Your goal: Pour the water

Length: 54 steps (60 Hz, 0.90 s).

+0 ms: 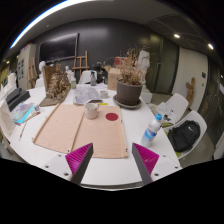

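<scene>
Hanging apart over the near edge of the bench (110, 172), the jaws (113, 160) are released and grasp nothing — their pink pads (80, 160) stand wide with only a tan mat (82, 128) showing between and just ahead of them. That spread, I'd judge, suits an approach not yet begun: nothing for the pour is within reach of them.

The bottle (152, 127), clear with a blue label, stands upright on the bench beyond the right-hand pad, off to that side rather than in line with the jaws. A small cup (92, 109) sits at the far end of the mat, with a red disc (112, 117) just beside it; I take the cup for the likely receiver, set on the mat to catch spills, though that is a guess.

Further back stand a potted plant (129, 85) and a paler dried bunch (56, 84), well apart. A dark bag (185, 134) rests on a chair past the bottle.

Whether the bottle is capped, how full it is, and what the cup holds — I can't tell. Clutter behind the cup is too small to name.
</scene>
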### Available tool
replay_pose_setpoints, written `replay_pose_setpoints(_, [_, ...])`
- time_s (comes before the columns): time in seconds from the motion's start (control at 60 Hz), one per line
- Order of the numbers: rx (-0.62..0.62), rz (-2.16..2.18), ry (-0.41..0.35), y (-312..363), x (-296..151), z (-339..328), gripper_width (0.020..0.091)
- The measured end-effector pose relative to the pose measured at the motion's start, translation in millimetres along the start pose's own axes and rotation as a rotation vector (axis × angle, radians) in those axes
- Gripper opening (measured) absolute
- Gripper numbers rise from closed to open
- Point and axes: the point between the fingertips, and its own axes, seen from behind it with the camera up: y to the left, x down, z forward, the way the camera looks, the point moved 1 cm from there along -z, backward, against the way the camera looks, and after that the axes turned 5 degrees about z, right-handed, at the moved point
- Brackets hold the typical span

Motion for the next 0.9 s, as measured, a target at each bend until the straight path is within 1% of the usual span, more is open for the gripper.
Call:
replay_pose_setpoints(0.15, [0.054,0.032,-0.051,-86.9,21.2,34.1,0.0844])
replay_pose_setpoints(0.2, [0.054,0.039,-0.079,-108.4,25.0,49.7,0.0843])
replay_pose_setpoints(0.35, [0.06,0.071,-0.129,-160.4,31.7,107.0,0.0844])
replay_pose_setpoints(0.483, [0.046,0.094,-0.171,-188.7,23.6,163.0,0.0846])
replay_pose_setpoints(0.617, [0.0,0.096,-0.206,-195.4,15.0,210.8,0.0848])
replay_pose_setpoints(0.7, [-0.022,0.078,-0.213,-194.6,12.3,233.3,0.0836])
replay_pose_setpoints(0.733, [-0.03,0.074,-0.217,-192.6,10.5,239.5,0.0813])
replay_pose_setpoints(0.75, [-0.034,0.073,-0.221,-192.0,9.5,242.3,0.0787])
replay_pose_setpoints(0.767, [-0.039,0.074,-0.225,-191.3,8.6,244.8,0.0749])
replay_pose_setpoints(0.817, [-0.04,0.079,-0.239,-192.1,4.8,250.5,0.0599])
replay_pose_setpoints(0.9, [-0.043,0.083,-0.251,-193.1,1.8,254.4,0.0569])
